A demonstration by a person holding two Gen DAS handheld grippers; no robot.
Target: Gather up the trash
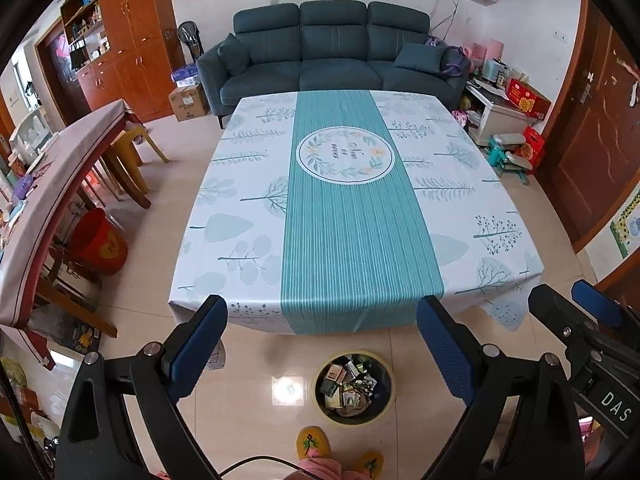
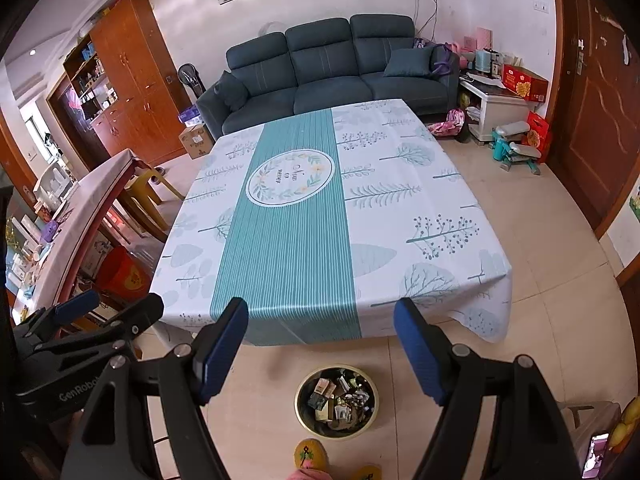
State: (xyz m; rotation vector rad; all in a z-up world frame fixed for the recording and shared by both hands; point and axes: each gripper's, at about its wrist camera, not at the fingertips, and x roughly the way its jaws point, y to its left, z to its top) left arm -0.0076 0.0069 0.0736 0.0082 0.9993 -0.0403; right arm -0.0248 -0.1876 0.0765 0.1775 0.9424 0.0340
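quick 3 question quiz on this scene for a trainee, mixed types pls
1. True or false: the left gripper and right gripper both hold trash.
2. Where is the trash bin? A) on the table B) on the floor in front of the table C) on the sofa
3. What does the bin contain?

Key: 1. False, both are open and hold nothing. 2. B. 3. Wrappers and small packets.

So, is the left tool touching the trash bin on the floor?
Apart. In the left wrist view, the left tool hangs open above the floor, and the bin stands below it by the table; bare tile shows between each finger and the bin.
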